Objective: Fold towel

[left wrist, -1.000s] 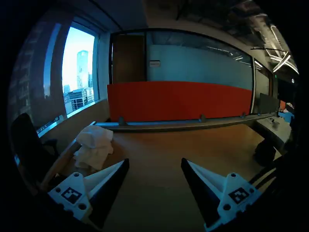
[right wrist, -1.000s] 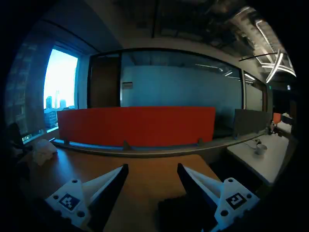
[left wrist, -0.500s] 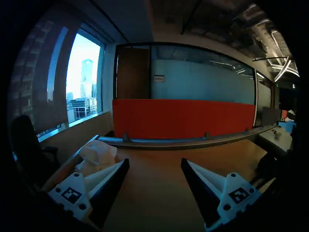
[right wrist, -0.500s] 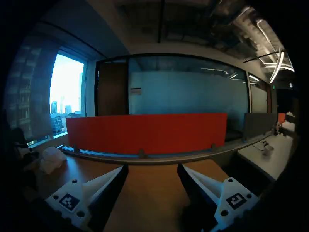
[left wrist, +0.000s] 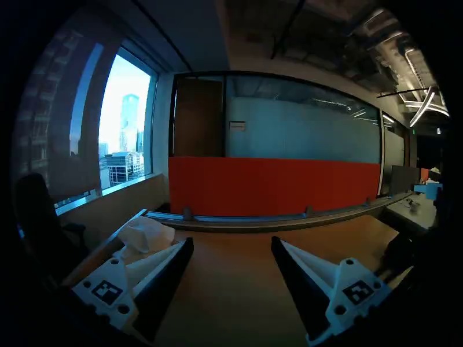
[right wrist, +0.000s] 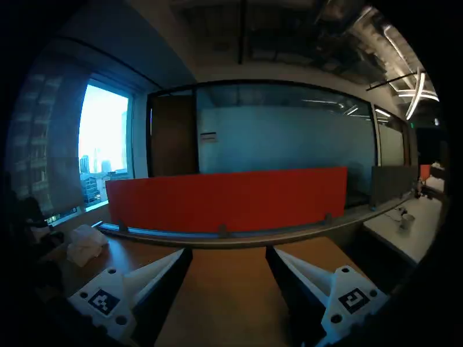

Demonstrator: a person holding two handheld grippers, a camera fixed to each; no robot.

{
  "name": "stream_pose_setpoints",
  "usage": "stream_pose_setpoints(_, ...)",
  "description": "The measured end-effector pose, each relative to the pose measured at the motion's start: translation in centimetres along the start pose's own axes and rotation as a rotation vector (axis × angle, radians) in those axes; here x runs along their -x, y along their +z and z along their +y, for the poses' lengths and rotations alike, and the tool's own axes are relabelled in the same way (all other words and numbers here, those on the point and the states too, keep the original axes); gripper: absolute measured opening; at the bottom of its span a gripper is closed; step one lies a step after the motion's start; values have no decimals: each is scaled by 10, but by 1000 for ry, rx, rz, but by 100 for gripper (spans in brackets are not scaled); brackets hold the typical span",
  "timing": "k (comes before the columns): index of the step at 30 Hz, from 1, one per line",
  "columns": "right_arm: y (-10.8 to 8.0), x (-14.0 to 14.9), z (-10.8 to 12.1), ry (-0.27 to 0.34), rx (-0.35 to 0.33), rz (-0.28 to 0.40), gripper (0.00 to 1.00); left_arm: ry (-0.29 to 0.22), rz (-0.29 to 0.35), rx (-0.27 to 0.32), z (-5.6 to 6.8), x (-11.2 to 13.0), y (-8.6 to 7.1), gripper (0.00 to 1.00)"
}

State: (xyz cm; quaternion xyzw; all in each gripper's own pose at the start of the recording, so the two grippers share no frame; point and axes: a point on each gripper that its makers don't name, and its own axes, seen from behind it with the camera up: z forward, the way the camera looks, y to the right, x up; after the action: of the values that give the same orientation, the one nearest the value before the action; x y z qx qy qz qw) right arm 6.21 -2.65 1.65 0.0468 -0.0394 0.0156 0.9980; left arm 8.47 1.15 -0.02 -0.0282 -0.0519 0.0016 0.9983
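The folding has not begun; I judge that the step in hand is the approach to the towel. The left gripper (left wrist: 231, 240) is released: its two fingers stand wide apart above the wooden table (left wrist: 243, 295), with nothing between them. The right gripper (right wrist: 227, 250) is also released, with bare table (right wrist: 226, 301) showing between its fingers.

The towel (left wrist: 144, 234) lies at about 8 o'clock in the left gripper view, near the table's edge on the window (left wrist: 124, 144) side and just behind the tip of that gripper's finger at 8 o'clock. I cannot tell if the finger touches it; it seems to be apart. In the right gripper view the towel (right wrist: 85, 246) is also at about 8 o'clock, but well apart from the fingers.

The towel is white and crumpled into a loose heap, with soft folds and no flat side. Its corners and hems are not visible from here. In my judgement it will handle as a limp cloth that sags when it is lifted.

The next move probably calls for turning both grippers toward 8 o'clock and lowering them to the heap. Each should then pinch a separate edge or corner, so that the cloth can be spread flat on the table in front of the red partition (left wrist: 272, 185) before any fold.
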Motion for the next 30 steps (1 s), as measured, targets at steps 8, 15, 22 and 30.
stream_pose_setpoints(8, 1, -5, -14, -3, 0, -7, 98, 8, 38, 7, 6, 2, 5, 99)
stream_pose_setpoints(15, 2, -7, -23, -5, 6, -15, 98, 36, 64, -16, -4, 17, 11, 99)
stream_pose_setpoints(22, 2, -8, -30, -7, 22, -9, 98, 53, 84, -33, -14, 46, 16, 99)
stream_pose_setpoints(30, 3, 10, -36, -12, 20, -8, 98, 43, 93, -37, -12, 87, 18, 100)
